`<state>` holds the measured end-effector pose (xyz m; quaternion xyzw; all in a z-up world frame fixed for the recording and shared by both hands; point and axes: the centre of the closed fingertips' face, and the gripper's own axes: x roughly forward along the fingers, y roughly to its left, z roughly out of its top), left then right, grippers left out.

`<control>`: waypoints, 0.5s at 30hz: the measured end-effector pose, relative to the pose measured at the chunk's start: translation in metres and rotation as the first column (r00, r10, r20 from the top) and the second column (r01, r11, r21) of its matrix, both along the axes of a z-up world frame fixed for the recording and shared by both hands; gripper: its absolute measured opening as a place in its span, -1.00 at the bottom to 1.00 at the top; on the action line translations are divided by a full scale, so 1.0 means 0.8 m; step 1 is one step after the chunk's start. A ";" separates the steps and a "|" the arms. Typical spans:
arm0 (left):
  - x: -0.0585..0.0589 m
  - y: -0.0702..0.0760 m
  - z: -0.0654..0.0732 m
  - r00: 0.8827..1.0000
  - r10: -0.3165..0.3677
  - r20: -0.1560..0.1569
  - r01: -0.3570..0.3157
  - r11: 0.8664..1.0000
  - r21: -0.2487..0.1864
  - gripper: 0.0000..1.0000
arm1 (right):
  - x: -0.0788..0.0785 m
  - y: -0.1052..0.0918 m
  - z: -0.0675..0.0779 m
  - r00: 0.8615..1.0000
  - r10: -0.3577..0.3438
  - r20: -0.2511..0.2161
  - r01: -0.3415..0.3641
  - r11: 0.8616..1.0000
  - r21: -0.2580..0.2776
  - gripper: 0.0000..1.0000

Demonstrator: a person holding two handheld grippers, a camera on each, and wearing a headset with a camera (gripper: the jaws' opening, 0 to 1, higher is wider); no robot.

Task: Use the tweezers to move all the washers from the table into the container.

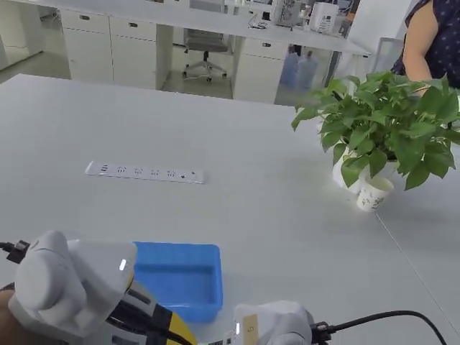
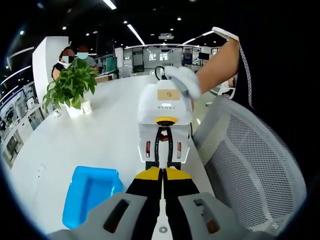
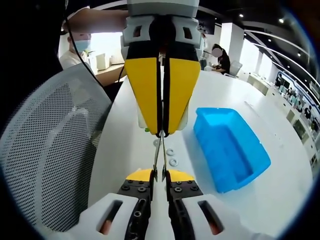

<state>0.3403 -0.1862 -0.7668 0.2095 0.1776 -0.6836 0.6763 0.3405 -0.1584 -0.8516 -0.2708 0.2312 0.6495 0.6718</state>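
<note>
The thin metal tweezers (image 3: pixel 159 155) bridge the two grippers, which face each other nose to nose. My left gripper (image 3: pixel 160 131) is shut on the tweezers' upper length between its yellow jaws. My right gripper (image 3: pixel 160 176) is shut on their narrow end. In the left gripper view the left gripper (image 2: pixel 162 172) meets the right gripper (image 2: pixel 163 161) with the tweezers (image 2: pixel 159 145) between them. A few small washers (image 3: pixel 173 161) lie on the white table just beneath. The blue container (image 3: pixel 230 150) sits beside them, also in the head view (image 1: pixel 180 277), behind the left gripper (image 1: pixel 172 332) and right gripper (image 1: pixel 269 325).
A white power strip (image 1: pixel 144 173) lies mid-table. A potted plant (image 1: pixel 384 129) and a paper cup (image 1: pixel 374 194) stand at the right. A mesh chair (image 2: pixel 250 165) is close behind the table's near edge. A person (image 1: pixel 431 36) stands at the far right.
</note>
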 end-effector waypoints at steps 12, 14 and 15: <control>0.005 0.000 -0.002 0.999 -0.036 0.014 0.036 0.999 -0.001 -0.94 | 0.010 0.000 -0.004 0.999 -0.028 0.021 0.028 1.000 0.007 -0.78; 0.005 -0.001 -0.002 0.999 -0.038 0.016 0.038 0.999 0.000 -0.94 | 0.011 0.000 -0.005 0.999 -0.031 0.026 0.030 1.000 0.005 -0.78; 0.006 -0.001 -0.003 0.999 -0.040 0.016 0.040 0.999 -0.002 -0.94 | 0.011 0.000 -0.006 0.999 -0.034 0.024 0.033 0.999 0.007 -0.78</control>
